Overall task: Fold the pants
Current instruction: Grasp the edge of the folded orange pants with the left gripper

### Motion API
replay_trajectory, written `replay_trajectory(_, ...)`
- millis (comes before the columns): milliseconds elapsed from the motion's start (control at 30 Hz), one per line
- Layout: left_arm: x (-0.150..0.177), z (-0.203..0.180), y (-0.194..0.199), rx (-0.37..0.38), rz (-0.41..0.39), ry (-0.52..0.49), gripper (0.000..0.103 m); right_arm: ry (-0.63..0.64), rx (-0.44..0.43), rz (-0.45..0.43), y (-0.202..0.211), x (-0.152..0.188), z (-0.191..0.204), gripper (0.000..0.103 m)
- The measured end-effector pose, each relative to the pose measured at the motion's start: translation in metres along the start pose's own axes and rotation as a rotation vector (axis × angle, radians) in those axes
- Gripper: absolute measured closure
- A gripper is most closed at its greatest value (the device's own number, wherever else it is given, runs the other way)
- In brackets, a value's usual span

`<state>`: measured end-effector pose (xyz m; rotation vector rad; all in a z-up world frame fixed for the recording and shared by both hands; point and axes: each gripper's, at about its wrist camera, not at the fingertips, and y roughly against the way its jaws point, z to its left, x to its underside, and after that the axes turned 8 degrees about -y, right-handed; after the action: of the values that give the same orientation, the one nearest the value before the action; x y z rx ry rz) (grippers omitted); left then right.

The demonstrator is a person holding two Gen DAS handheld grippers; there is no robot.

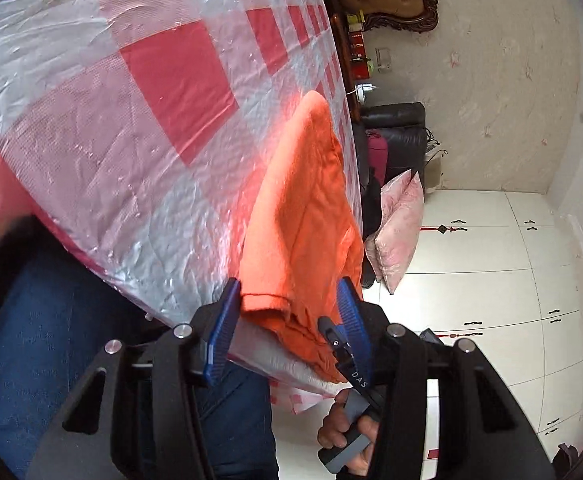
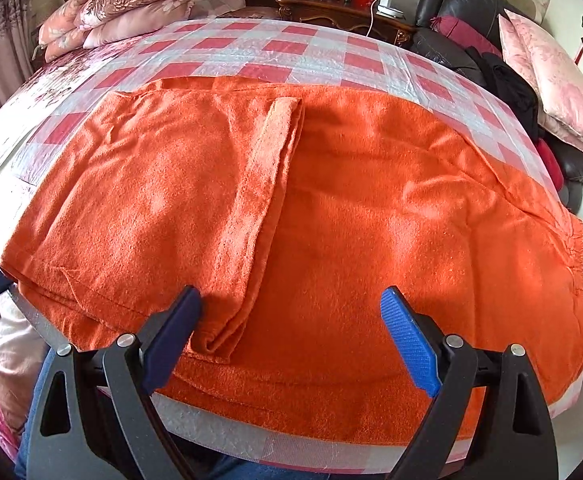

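Fuzzy matt cloth pants point(image 2: 331, 220), glossy plastic sheet point(image 1: 111, 128)

"DAS" legible on black strap point(image 1: 358, 378) beside right hand-held gripper point(image 1: 333, 334).

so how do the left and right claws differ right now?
The left claw has the pants' corner at the bed edge between its pads; the right claw hangs over the folded pants with nothing between its pads. The left claw's gap looks narrower; the right claw is wide open. The left view is rolled sideways; the right is level. Both have blue ribbed pads.
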<state>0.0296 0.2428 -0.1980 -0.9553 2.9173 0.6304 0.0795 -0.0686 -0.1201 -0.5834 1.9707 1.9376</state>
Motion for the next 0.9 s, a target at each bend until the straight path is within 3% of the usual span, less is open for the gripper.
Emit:
replay_trajectory(200,-0.010,-0.015,-0.013,-0.055,0.011,-0.050,0.053,-0.002,-0.003,0.000,0.000,0.000,-0.001,0.015)
replay_trajectory(233,-0.010,-0.017,-0.016,-0.064,0.008,-0.051,0.055,-0.004,-0.003,0.001,0.000,0.000,-0.001,0.015)
replay_trajectory(267,-0.010,-0.019,-0.017,-0.094,-0.004,-0.052,0.063,-0.005,-0.005,0.002,0.000,0.000,-0.001,0.015)
replay_trajectory(333,-0.011,-0.025,-0.013,-0.154,-0.047,-0.085,0.065,-0.008,-0.010,0.004,-0.001,0.000,-0.001,0.015)
replay_trajectory(467,-0.013,-0.030,-0.015,-0.117,-0.031,-0.102,0.065,-0.008,-0.009,0.003,-0.001,0.000,-0.002,0.015)
replay_trajectory(567,-0.011,-0.042,-0.015,-0.039,-0.021,-0.161,0.065,-0.008,-0.012,0.008,-0.001,-0.001,-0.003,0.015)
replay_trajectory(600,-0.011,-0.046,-0.016,-0.044,-0.021,-0.189,0.065,-0.010,-0.014,0.008,-0.002,-0.001,-0.003,0.015)
replay_trajectory(733,-0.017,-0.057,-0.022,-0.269,-0.042,-0.332,0.061,-0.009,-0.010,0.004,-0.001,0.000,-0.002,0.015)
replay_trajectory(833,-0.022,-0.053,-0.032,-0.278,0.008,-0.308,0.061,-0.010,-0.012,0.005,-0.001,0.000,-0.002,0.015)
replay_trajectory(900,-0.021,-0.049,-0.033,-0.242,0.045,-0.267,0.061,-0.009,-0.010,0.005,-0.001,0.000,-0.002,0.015)
